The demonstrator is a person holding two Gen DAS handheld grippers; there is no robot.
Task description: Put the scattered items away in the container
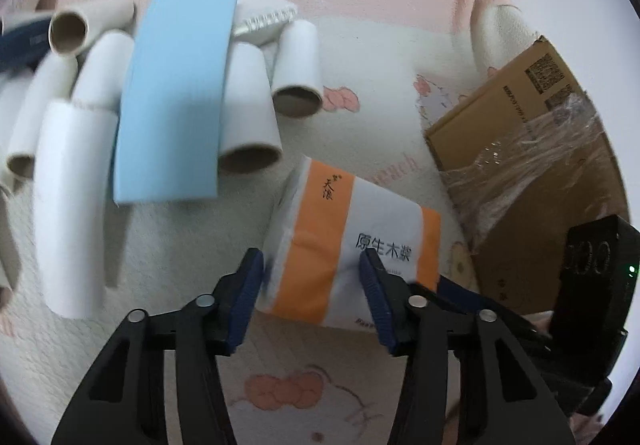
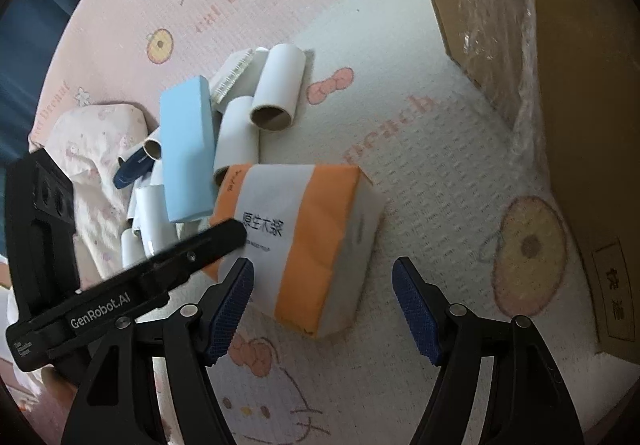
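Observation:
A tissue pack (image 1: pixel 352 237) with orange bands and white wrap lies on the cartoon mat. My left gripper (image 1: pixel 311 252) holds it by one end: one blue pad sits against its left edge and the other presses into its printed face. In the right wrist view the same tissue pack (image 2: pixel 320 229) lies just ahead of my right gripper (image 2: pixel 323 263), which stands open with its pads clear of the wrap. A black finger of the left gripper (image 2: pixel 218 241) crosses the pack's printed face. The cardboard box (image 1: pixel 532 149) stands to the right.
A heap of white cardboard tubes (image 1: pixel 76 205) lies left of the pack, with a light blue block (image 1: pixel 176 93) on top, a small brush (image 1: pixel 264 19) and a dark blue item (image 2: pixel 134 167). The cardboard box (image 2: pixel 560 85) carries clear film. The right gripper's black body (image 1: pixel 592 285) is beside it.

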